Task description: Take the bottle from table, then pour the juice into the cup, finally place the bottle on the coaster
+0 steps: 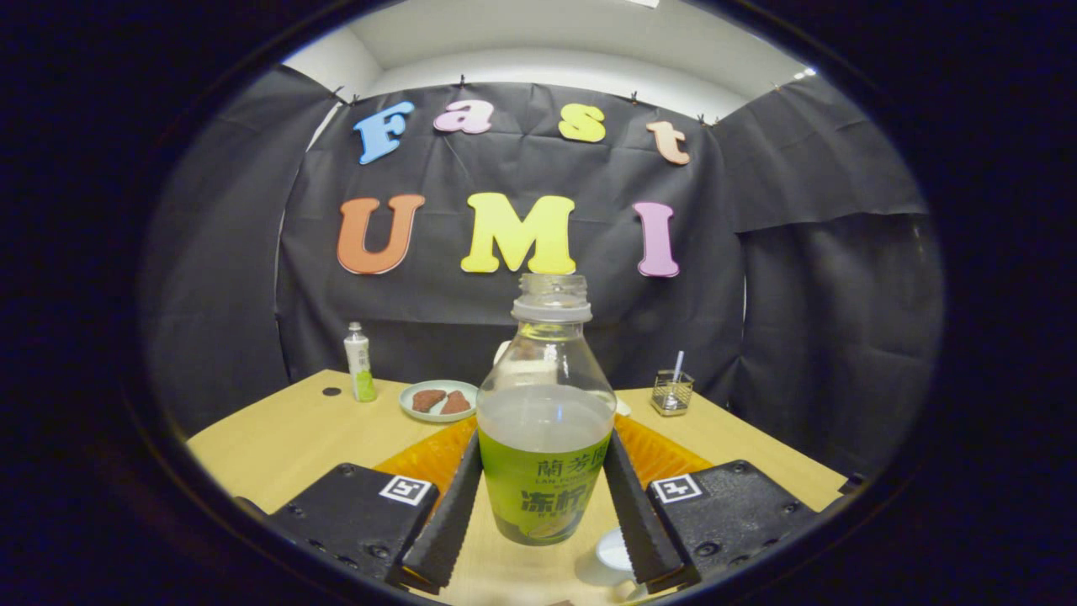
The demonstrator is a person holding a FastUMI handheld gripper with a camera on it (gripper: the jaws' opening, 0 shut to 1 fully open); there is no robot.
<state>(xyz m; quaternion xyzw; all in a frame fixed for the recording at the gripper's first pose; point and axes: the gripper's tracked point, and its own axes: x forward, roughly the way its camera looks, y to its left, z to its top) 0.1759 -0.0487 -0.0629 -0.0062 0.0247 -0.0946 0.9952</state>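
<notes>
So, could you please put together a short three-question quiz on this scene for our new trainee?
1. True or false: the bottle between the fingers of the hand-held gripper has its cap on.
2. Multiple choice: what lies on the small plate beyond the bottle? A) two brown pieces of food B) a spoon C) a lemon
3. Fill in: at the table's far side, beside the plate, stands a second, smaller ____.

Key: 1 false, the neck is open and both fingers press on the label; 2 A; 3 bottle.
</notes>
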